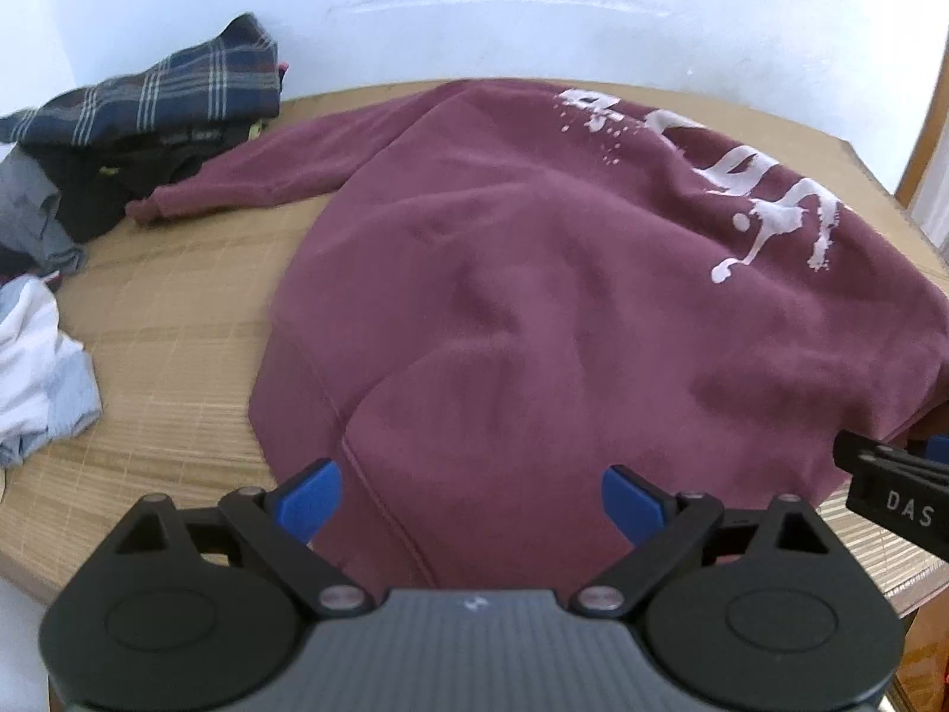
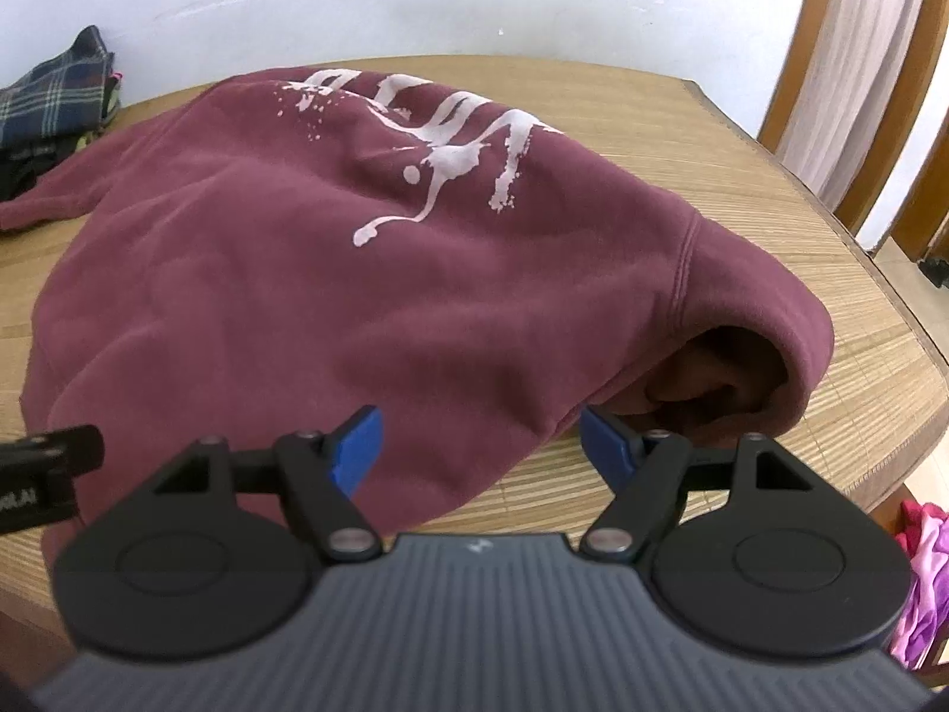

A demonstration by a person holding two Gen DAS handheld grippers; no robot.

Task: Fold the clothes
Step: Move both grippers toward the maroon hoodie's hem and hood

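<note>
Two grippers hang side by side over the near edge of a maroon sweatshirt (image 1: 534, 273), and both stand with their jaws spread wide, nothing between them. The left gripper (image 1: 471, 495) sits above the near left part of the garment, close to a seam; the right gripper (image 2: 480, 445) sits over the near right part, beside a folded-under bulge whose dark inside shows. Their spacing suits a two-point pinch along one edge, which is probably why they are held level and apart.

The sweatshirt lies spread on the tabletop (image 1: 154, 320), which is covered by a woven mat. Its printed side faces up, with white lettering (image 2: 451, 136) toward the far right. One sleeve (image 1: 249, 178) stretches out to the far left, its cuff just beside a heap of other clothes. That heap, topped by a plaid garment (image 1: 160, 95), sits at the far left corner, with a pale crumpled cloth (image 1: 35, 368) nearer along the left edge, likely kept aside to leave working room.

The body is rumpled and the right side is turned under, so the garment could be partway into a fold or merely laid down loosely; the pictures do not settle which.
</note>
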